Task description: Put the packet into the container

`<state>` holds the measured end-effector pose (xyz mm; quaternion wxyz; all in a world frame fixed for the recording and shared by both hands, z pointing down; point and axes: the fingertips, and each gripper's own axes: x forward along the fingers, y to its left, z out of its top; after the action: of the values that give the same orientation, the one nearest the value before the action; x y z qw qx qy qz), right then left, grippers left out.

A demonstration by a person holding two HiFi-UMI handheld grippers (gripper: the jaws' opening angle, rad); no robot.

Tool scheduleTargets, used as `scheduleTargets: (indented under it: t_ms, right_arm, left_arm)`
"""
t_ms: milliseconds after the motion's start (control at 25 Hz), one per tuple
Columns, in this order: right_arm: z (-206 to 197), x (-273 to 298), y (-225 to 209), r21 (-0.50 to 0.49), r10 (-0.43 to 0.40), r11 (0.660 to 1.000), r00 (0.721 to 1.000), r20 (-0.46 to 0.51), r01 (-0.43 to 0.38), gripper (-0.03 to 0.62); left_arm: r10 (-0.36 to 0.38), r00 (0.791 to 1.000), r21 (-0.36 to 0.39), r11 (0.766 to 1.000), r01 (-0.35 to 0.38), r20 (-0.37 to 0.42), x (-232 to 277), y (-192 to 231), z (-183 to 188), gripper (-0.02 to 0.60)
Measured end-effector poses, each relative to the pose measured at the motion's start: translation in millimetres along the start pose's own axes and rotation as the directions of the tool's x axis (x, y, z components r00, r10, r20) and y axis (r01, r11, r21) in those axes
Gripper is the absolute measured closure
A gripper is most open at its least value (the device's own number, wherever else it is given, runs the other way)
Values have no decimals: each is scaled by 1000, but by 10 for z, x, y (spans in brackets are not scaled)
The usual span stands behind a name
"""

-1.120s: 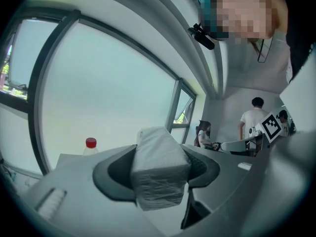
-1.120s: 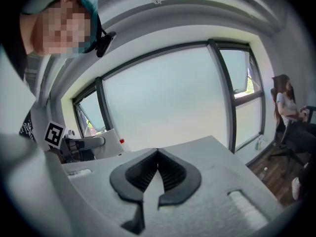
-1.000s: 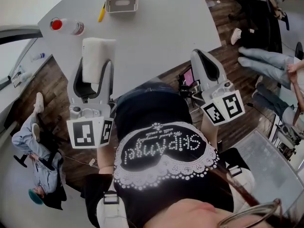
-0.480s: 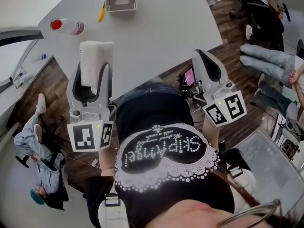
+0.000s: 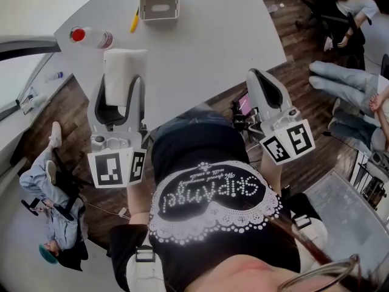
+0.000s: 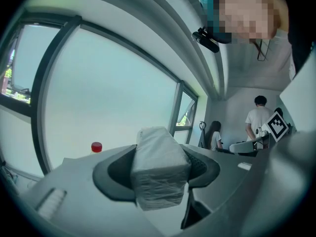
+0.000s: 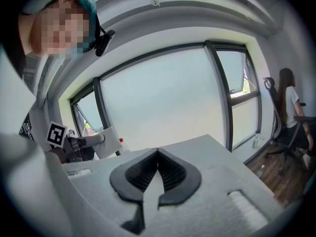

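1. The left gripper (image 5: 120, 89) is clamped on the packet (image 6: 159, 168). Its jaws stand wide because the soft white pack fills the gap. The pack projects past the pads, above the near left edge of the surface (image 5: 206, 47).
2. The container (image 5: 159, 3) sits open-topped at the far edge, well apart from the packet. The carry is judged outstanding.
3. The right gripper (image 7: 158, 157) is closed and empty off the near right edge, apparently parked clear.
4. A yellow pen (image 5: 134, 19) lies just beside the container, and could be disturbed on approach.
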<state>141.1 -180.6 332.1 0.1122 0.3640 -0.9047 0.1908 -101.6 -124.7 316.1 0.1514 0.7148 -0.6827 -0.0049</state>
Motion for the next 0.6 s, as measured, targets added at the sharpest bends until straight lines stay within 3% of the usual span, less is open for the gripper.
scheduleTargets:
  t_ms: [280,600]
  right_arm:
    - [-64,47,-42,33,1,999,1000,-18,0,592]
    - [-84,184,-141,54,-16,998,999,-43,18,592]
  left_arm:
    - [-13,999,15,1000,13,47,362,65,80,316]
    - [-85,990,53,995,79,114,1042,85,160,318]
